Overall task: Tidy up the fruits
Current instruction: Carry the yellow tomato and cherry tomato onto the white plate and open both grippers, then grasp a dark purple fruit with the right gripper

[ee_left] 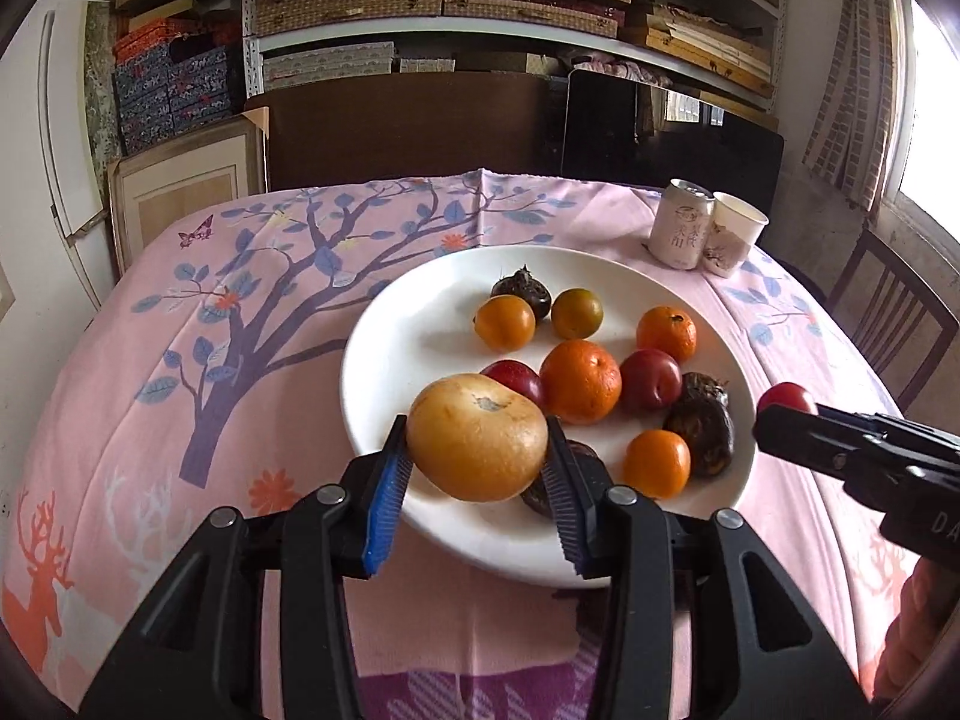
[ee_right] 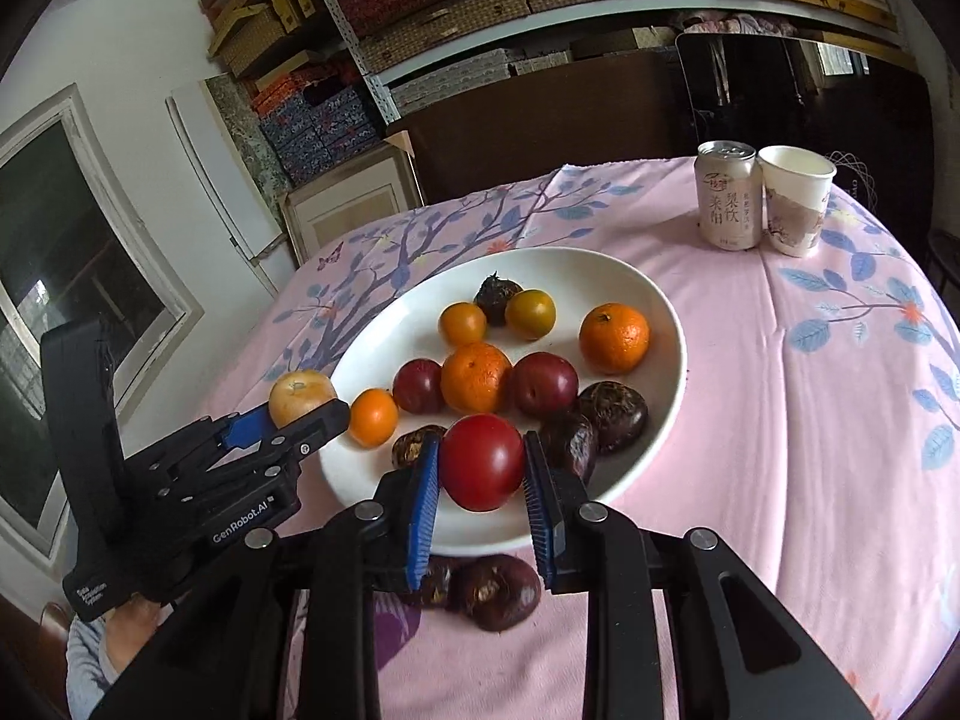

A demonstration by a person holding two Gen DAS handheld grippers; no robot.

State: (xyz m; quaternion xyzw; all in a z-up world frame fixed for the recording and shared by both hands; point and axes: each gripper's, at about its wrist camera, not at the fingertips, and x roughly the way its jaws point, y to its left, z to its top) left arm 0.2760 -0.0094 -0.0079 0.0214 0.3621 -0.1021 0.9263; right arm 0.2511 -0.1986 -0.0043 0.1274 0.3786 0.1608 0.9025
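Note:
My left gripper (ee_left: pixel 477 441) is shut on a round tan pear (ee_left: pixel 478 437), held above the near rim of the white plate (ee_left: pixel 420 354). My right gripper (ee_right: pixel 482 462) is shut on a red tomato (ee_right: pixel 483 461) over the plate's (ee_right: pixel 666 324) near edge. The plate carries several fruits: oranges (ee_left: pixel 580 381), small yellow-orange fruits (ee_left: pixel 504 322), red plums (ee_left: pixel 650 380) and dark water chestnuts (ee_left: pixel 701 423). In the left wrist view the right gripper (ee_left: pixel 780 414) comes in from the right with the tomato (ee_left: pixel 786 397). The right wrist view shows the left gripper (ee_right: pixel 303 411) with the pear (ee_right: pixel 300 393) at the plate's left.
Two dark water chestnuts (ee_right: pixel 501 591) lie on the pink tablecloth (ee_right: pixel 810 420) just in front of the plate. A drink can (ee_right: pixel 727 195) and a paper cup (ee_right: pixel 795 201) stand at the table's far right. A wooden chair (ee_left: pixel 900 306) is beside the table's right edge.

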